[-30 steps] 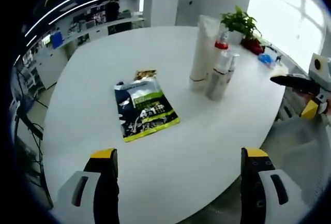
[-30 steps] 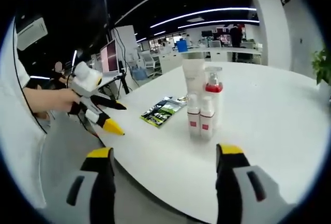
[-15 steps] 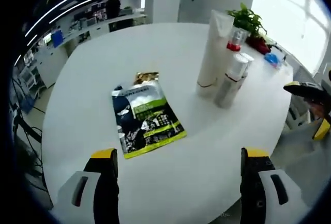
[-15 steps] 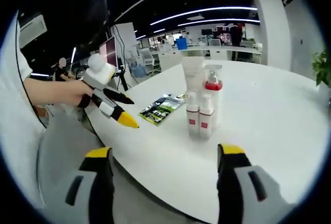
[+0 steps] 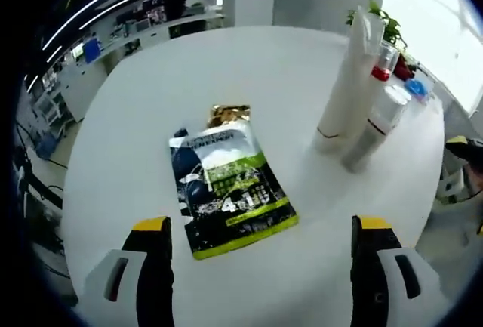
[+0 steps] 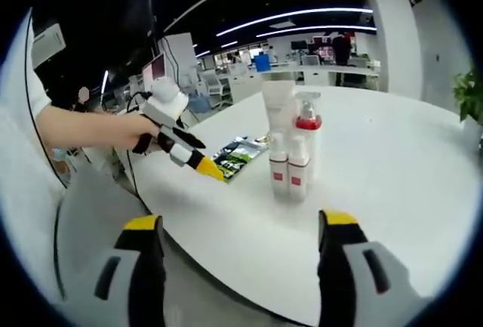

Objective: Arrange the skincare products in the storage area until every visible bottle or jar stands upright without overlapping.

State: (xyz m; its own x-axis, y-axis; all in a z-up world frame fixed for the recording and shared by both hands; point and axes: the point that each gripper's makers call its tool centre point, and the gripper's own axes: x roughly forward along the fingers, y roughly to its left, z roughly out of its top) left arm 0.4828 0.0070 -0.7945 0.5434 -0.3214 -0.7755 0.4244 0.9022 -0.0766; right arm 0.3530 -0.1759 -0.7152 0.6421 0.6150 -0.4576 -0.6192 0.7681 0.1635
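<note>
Left gripper [image 5: 260,255]: you're holding it above the white table [image 5: 136,115] with jaws spread wide and nothing between them. Right gripper [image 6: 240,263]: likewise wide and empty, sitting off the near table edge.

Task items: the flat sachet [image 5: 226,183], dark with a green band, is lying face up in mid-table, just ahead of the left jaws. Right of it and further off, a cluster is standing upright and packed close: tall white tube [image 5: 349,85], red-collared pump bottle [image 5: 383,55], small white bottle [image 5: 373,127].

Handling, as a guess: the sachet looks light, soft and slick-filmed, so it's likely to buckle or slide; I'd pinch it by a short edge, not from flat above. It probably won't stand unaided and may need leaning on the tube. The bottles look stiff and light but tippy; I'd grip low on the body.

View differences: the left gripper view is giving you the sachet's full face from above. The right gripper view is showing two small white bottles [image 6: 288,176] with red labels side by side, plus your hand [image 6: 132,131] carrying the left gripper toward the sachet.
</note>
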